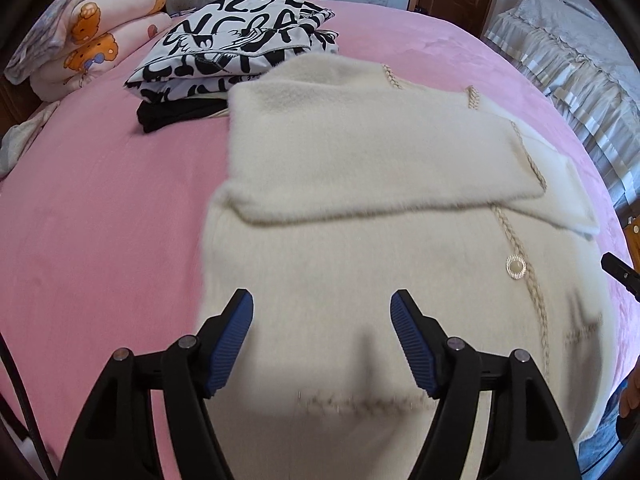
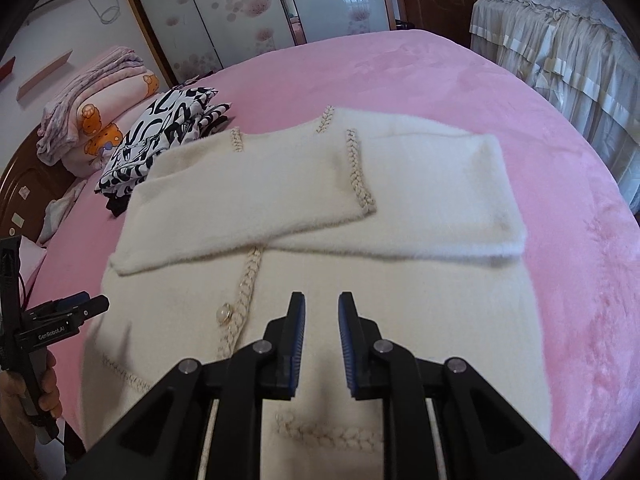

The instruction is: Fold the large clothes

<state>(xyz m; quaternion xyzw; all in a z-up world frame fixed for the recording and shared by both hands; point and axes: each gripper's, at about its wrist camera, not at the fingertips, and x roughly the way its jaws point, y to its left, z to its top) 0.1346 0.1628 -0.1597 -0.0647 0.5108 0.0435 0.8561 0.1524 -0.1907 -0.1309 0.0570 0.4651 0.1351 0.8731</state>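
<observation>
- A cream fuzzy cardigan (image 1: 360, 208) lies flat on the pink bed (image 1: 100, 240), filling the centre and lower half of both wrist views.
- Both its sleeves are folded across the chest, one overlapping the other, with braided trim (image 2: 362, 172) along the cuffs and front edge.
- A round button (image 1: 516, 267) sits on the front placket.
- The left gripper (image 1: 322, 340) hangs above the lower part of the cardigan, its jaws spread wide with nothing between them.
- The right gripper (image 2: 322, 344) hangs over the hem area; its jaws stand a little apart, gripping nothing.
- In the upper left, a black-and-white printed stack (image 1: 236, 48) lies beside the cardigan's shoulder, with folded quilts (image 1: 92, 32) beyond it.
</observation>
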